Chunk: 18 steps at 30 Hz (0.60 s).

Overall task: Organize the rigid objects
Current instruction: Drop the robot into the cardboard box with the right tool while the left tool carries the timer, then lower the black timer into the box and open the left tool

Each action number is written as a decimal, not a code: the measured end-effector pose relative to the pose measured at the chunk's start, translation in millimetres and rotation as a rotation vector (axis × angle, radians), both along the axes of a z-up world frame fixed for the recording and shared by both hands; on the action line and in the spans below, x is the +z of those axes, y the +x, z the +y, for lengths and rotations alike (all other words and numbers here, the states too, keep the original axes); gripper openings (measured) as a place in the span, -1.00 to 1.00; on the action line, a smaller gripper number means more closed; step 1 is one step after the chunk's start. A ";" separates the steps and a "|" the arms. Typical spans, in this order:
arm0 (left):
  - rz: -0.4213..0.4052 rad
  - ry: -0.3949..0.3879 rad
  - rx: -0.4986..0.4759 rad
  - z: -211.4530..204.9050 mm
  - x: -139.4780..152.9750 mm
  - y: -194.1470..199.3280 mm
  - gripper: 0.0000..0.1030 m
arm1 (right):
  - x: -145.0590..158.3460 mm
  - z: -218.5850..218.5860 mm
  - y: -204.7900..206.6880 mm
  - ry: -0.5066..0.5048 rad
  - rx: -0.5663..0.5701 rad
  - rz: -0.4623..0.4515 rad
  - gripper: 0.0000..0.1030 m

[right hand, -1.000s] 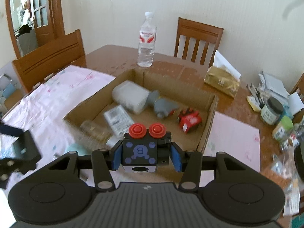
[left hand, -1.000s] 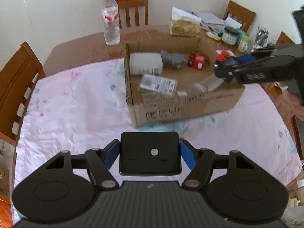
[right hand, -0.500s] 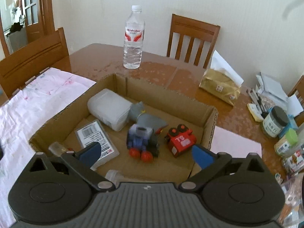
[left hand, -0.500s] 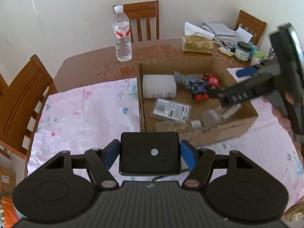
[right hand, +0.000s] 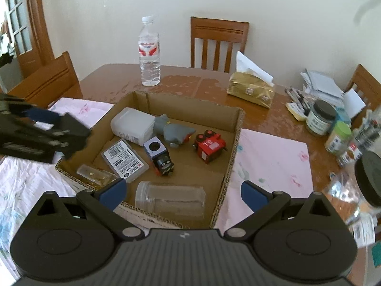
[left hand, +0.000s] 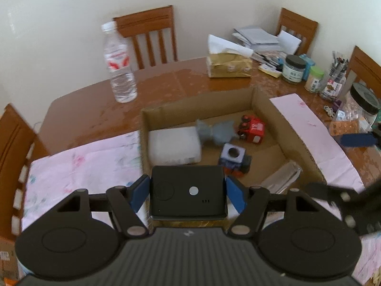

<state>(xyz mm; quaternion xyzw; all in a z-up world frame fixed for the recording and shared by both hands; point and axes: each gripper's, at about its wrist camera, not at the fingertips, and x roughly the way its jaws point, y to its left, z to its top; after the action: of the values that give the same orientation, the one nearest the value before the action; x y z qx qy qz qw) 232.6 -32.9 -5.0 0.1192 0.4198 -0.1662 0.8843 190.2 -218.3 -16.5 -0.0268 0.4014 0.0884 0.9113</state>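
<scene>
The red toy train point(right hand: 209, 146), inside the cardboard box point(right hand: 234, 128), bears what looks like "T5"; the barcode card point(right hand: 123, 159) beside it has print too small to read.

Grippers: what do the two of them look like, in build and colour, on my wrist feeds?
Both match. The left gripper and right gripper have matte black bodies with a ribbed top plate, a round disc at each side, black linkage arms with silver pivot pins, and blue fingertip pads. No cables or sleeves show.
</scene>
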 end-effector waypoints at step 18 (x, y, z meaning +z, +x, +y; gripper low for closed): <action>0.042 0.081 0.033 -8.6 -46.3 45.3 0.35 | 5.5 -5.6 -8.2 0.009 -0.061 -0.005 1.00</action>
<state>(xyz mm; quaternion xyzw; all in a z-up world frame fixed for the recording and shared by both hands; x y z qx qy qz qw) 277.9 -41.5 -51.3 0.1444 0.4467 -0.1371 0.8723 182.0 -223.9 -11.0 -0.0104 0.3991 0.0625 0.9147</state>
